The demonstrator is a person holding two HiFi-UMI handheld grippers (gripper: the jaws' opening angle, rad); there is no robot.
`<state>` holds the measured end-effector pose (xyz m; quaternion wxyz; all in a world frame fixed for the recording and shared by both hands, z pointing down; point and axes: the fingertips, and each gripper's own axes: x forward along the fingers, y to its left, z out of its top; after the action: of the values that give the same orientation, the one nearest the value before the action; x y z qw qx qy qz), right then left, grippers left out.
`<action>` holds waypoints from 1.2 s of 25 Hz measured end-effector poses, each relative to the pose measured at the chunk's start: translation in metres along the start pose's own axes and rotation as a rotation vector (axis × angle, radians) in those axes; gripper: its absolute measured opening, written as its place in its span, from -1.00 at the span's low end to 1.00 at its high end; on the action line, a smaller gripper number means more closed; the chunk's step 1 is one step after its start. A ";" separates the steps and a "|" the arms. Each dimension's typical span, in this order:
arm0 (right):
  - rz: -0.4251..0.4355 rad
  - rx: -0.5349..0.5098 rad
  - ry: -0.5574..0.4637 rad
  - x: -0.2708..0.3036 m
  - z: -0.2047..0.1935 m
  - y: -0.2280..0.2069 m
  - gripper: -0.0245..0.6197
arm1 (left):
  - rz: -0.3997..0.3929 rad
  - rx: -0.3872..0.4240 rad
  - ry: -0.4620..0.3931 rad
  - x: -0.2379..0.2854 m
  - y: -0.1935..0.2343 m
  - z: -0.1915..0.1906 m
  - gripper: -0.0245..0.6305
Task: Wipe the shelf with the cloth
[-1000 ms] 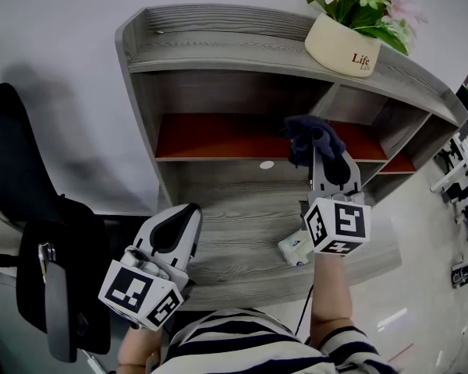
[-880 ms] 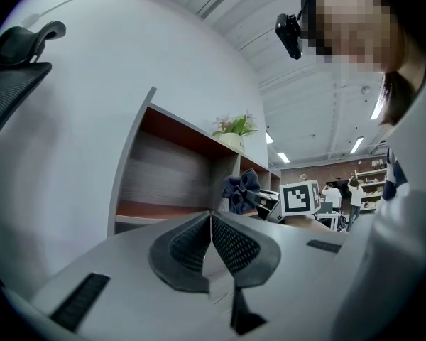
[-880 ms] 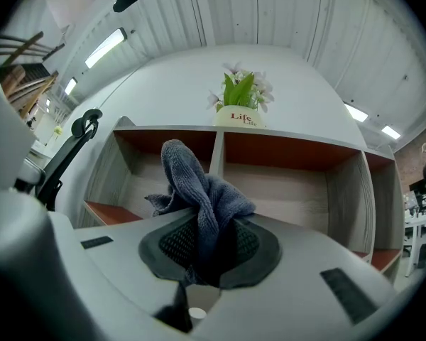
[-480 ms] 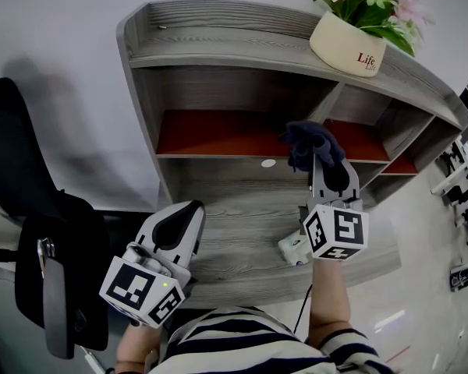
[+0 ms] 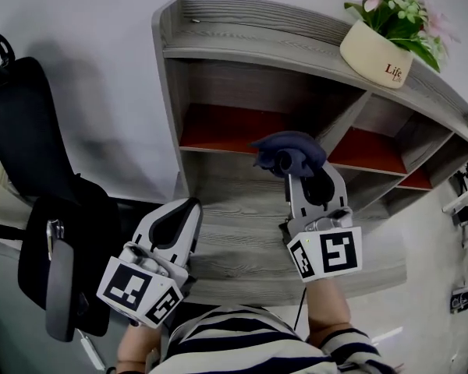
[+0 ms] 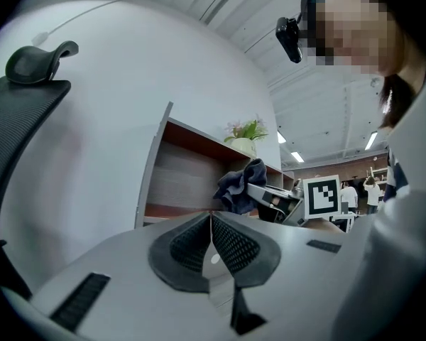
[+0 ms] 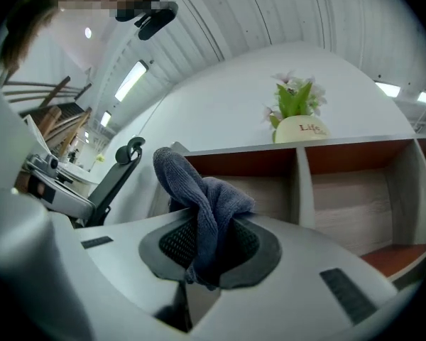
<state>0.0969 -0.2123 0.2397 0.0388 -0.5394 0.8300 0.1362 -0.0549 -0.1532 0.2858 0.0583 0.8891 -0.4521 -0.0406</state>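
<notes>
Leftward has swept the crumpled dark-blue cloth [image 5: 287, 149], pinched by the right hand-held gripper [image 5: 300, 174], seemingly brushing the red-floored grey wooden shelf [image 5: 226, 127]. Mid-wipe: next, keep pressure and carry on left, while the left hand-held gripper [image 6: 211, 222] idles, pressed together.

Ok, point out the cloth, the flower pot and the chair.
cloth [image 5: 287, 150], head view, on the bunched middle of the fabric.
flower pot [image 5: 373, 49], head view, on its cream side wall.
chair [image 5: 27, 131], head view, on the black backrest.
</notes>
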 end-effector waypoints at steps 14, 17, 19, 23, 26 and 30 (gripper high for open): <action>0.349 0.052 0.044 0.057 -0.031 0.147 -0.69 | 0.200 0.001 -0.002 -0.056 0.039 0.000 -0.86; 0.370 0.053 0.058 0.064 -0.035 0.164 -0.69 | 0.220 -0.002 -0.001 -0.064 0.043 0.000 -0.86; 0.373 0.054 0.073 0.070 -0.038 0.174 -0.69 | 0.225 -0.005 0.000 -0.067 0.043 -0.001 -0.86; 0.366 0.021 0.107 0.082 -0.049 0.180 -0.69 | 0.215 -0.004 0.008 -0.065 0.039 -0.004 -0.86; 0.347 0.012 0.131 0.088 -0.056 0.173 -0.69 | 0.204 -0.006 0.013 -0.062 0.037 -0.005 -0.86; 0.308 0.004 0.154 0.087 -0.061 0.153 -0.69 | 0.181 -0.008 0.019 -0.055 0.033 -0.007 -0.86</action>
<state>-0.0732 -0.2475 0.3079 -0.0454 -0.4146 0.9037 0.0973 -0.1131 -0.1273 0.2985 0.0694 0.8448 -0.5297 -0.0286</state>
